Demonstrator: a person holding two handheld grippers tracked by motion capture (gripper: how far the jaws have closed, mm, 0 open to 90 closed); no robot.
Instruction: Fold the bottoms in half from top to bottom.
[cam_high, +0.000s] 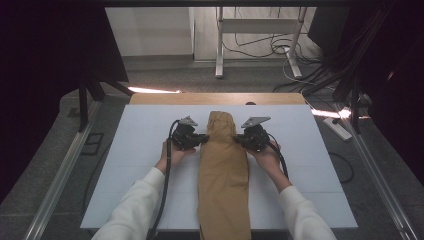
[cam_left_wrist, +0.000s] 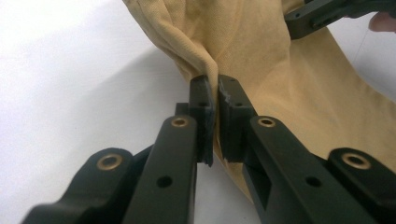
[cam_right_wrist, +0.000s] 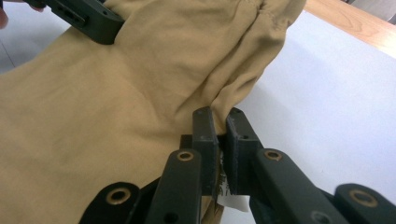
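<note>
A tan cloth garment (cam_high: 223, 170) lies folded in a long strip down the middle of the white table (cam_high: 140, 140), reaching past the near edge. My left gripper (cam_high: 205, 137) is shut on the cloth's left edge, a thin fold pinched between its black pads (cam_left_wrist: 216, 100). My right gripper (cam_high: 237, 139) is shut on the opposite right edge of the tan cloth (cam_right_wrist: 112, 112), with the fold caught between its pads (cam_right_wrist: 223, 123). Both grips sit just below the narrower far end of the cloth (cam_left_wrist: 261, 51). The other gripper's jaw shows at each gripper view's top corner.
A wooden strip (cam_high: 215, 98) runs along the table's far edge. Beyond it stand white desk legs (cam_high: 219, 45) and loose cables (cam_high: 280, 47) on the floor. Metal rails (cam_high: 60, 170) flank the table on both sides. White table surface lies on either side of the cloth.
</note>
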